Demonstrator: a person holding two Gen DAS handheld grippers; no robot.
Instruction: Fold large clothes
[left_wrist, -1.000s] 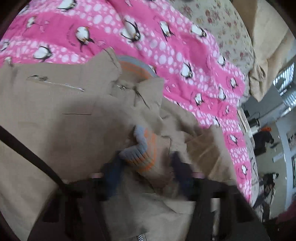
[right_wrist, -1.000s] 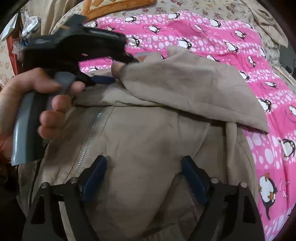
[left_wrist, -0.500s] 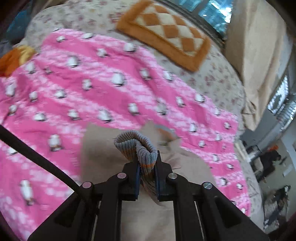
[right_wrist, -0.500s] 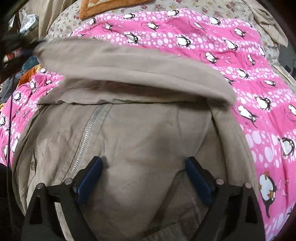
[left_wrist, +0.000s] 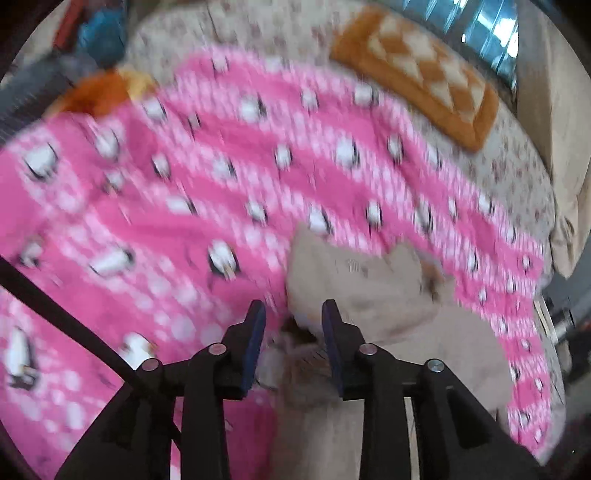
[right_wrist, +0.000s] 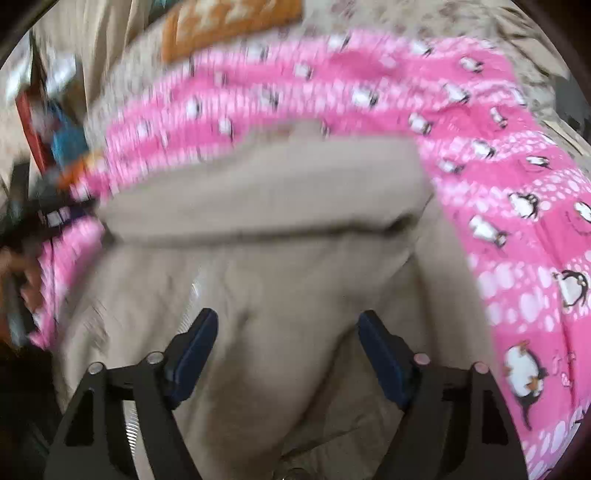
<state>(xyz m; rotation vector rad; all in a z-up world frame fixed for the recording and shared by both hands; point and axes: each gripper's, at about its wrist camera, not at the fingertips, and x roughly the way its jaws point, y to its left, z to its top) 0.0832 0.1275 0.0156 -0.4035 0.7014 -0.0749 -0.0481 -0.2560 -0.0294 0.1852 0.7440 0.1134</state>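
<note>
One jacket (right_wrist: 280, 229); one pink blanket (left_wrist: 184, 192); one orange cushion (left_wrist: 417, 81); two tools (left_wrist: 291, 321) (right_wrist: 286, 332)

The large beige jacket (right_wrist: 280, 280) looks like matt woven cloth, softly creased, with a pale metallic zip (right_wrist: 192, 295) running down its front. Beneath it, the pink penguin-print blanket (left_wrist: 184, 206) reads as soft, fleecy fabric without shine. The orange and cream chequered cushion (left_wrist: 417, 88) appears thick and fuzzy, lying on a floral cotton-like bedsheet (left_wrist: 517, 170) of dull finish. The left gripper (left_wrist: 291, 314) and right gripper (right_wrist: 288, 325) have matt black plastic frames, dark blue rubbery pads (left_wrist: 255, 332), and small shiny metal pivot pins (left_wrist: 435, 366). Motion blur hides finer weave.
</note>
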